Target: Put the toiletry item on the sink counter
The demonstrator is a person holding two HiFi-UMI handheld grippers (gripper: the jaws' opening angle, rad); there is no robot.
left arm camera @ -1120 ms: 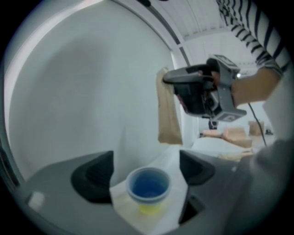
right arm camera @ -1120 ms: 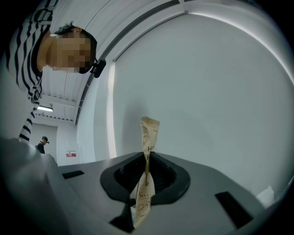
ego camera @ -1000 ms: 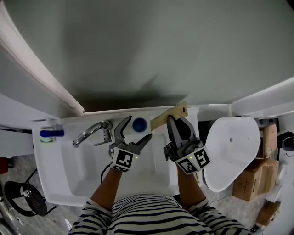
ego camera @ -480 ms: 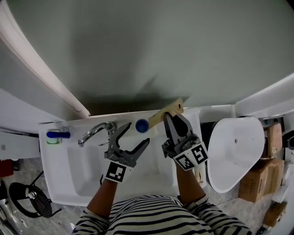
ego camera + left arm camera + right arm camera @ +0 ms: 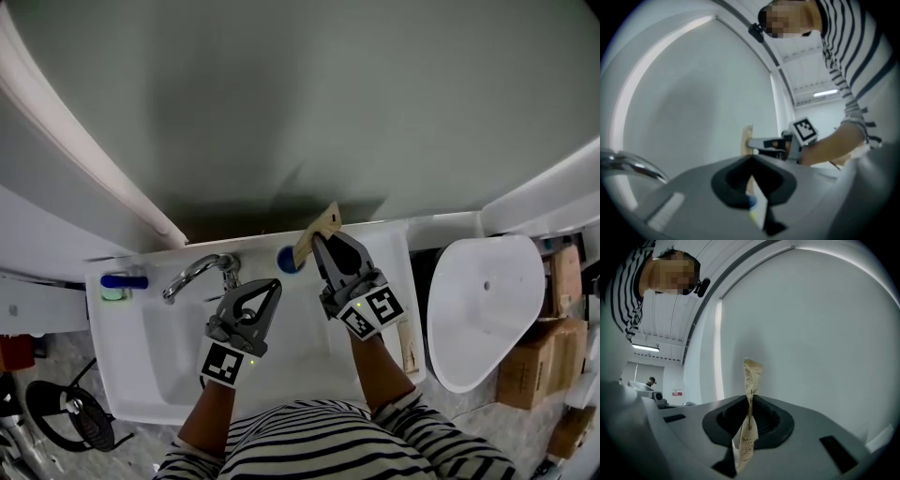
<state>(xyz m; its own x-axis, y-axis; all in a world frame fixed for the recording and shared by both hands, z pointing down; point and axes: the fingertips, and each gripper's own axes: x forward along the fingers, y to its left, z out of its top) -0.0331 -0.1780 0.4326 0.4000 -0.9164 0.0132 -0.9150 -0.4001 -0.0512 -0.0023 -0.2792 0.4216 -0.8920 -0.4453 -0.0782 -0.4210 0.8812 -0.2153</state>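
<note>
left gripper [image 5: 273, 285]: jaws fully together, nothing between them. A second ago they stood wide beside the bottle; you have since pulled back over the basin and closed them.
bottle [image 5: 288, 259]: blue-capped, standing on the back ledge of the sink [image 5: 386, 267], right of the tap [image 5: 194, 274]. It is free of your left gripper, just ahead of its tips.
meaning: judged, the bottle is delivered and your left hand is spare.
right gripper [image 5: 320, 244]: jaws narrow, pinched on the packet; that grip has not altered over the last second.
packet [image 5: 324, 223]: tan and flat, clamped between the pads. Its crumpled upper end sticks out past the tips toward the wall [image 5: 309, 103]. It has swung from a slant to the right to nearly upright, over the ledge just right of the bottle.
contact: whether the packet touches the bottle or the ledge cannot be told.
outstanding: judged, the packet is not yet set down. You would need to lower it onto the bare ledge beside the bottle, then let go.
</note>
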